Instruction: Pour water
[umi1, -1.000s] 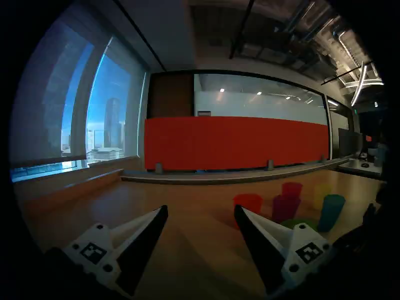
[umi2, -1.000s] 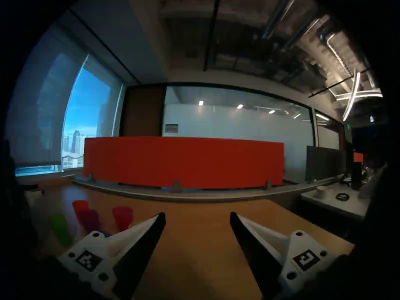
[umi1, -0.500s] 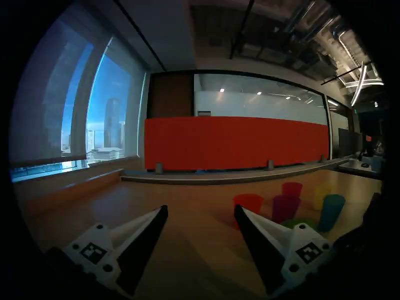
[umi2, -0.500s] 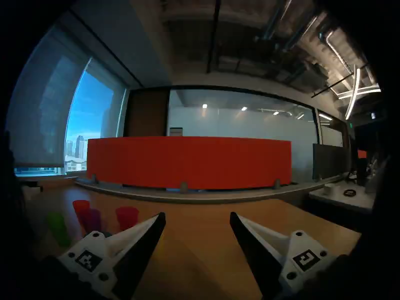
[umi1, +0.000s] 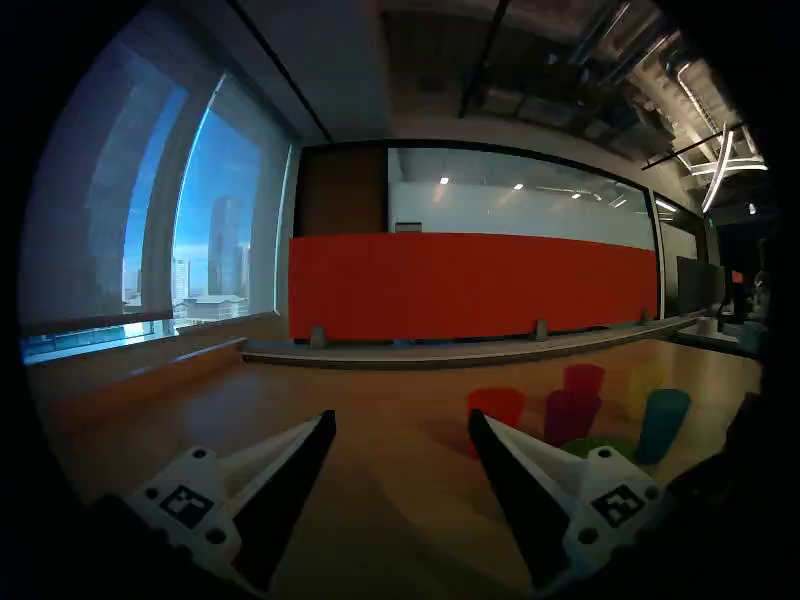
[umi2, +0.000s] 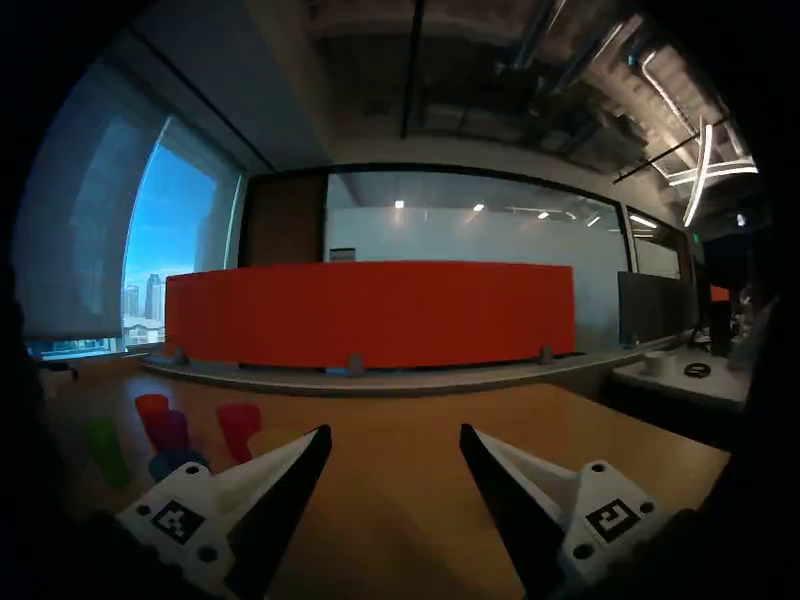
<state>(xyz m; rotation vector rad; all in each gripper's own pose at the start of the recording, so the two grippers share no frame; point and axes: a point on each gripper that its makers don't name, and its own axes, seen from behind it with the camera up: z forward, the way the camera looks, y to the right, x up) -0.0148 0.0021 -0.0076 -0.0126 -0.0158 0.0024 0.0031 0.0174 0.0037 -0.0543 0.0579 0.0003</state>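
Several coloured plastic cups stand in a cluster on the wooden table (umi1: 398, 505). In the left gripper view an orange-red cup (umi1: 497, 404), a magenta cup (umi1: 571, 413), a yellow cup (umi1: 643, 390) and a teal cup (umi1: 665, 423) stand right of my left gripper (umi1: 400, 420), which is open and holds nothing. In the right gripper view a green cup (umi2: 103, 450), a red cup (umi2: 152, 409) and a pink-red cup (umi2: 238, 426) stand to the left of my right gripper (umi2: 393, 435), open and empty too. No water vessel can be made out.
A long red partition (umi1: 470, 285) runs along the table's far edge. A tall window (umi1: 205, 250) lies to the left. A side desk with a monitor (umi2: 652, 310) stands to the right. Bare tabletop (umi2: 400, 520) stretches ahead of both grippers.
The right gripper view has shifted a little: the cups sit slightly higher and a teal and a yellowish cup now show by its left finger. The left gripper has not moved.
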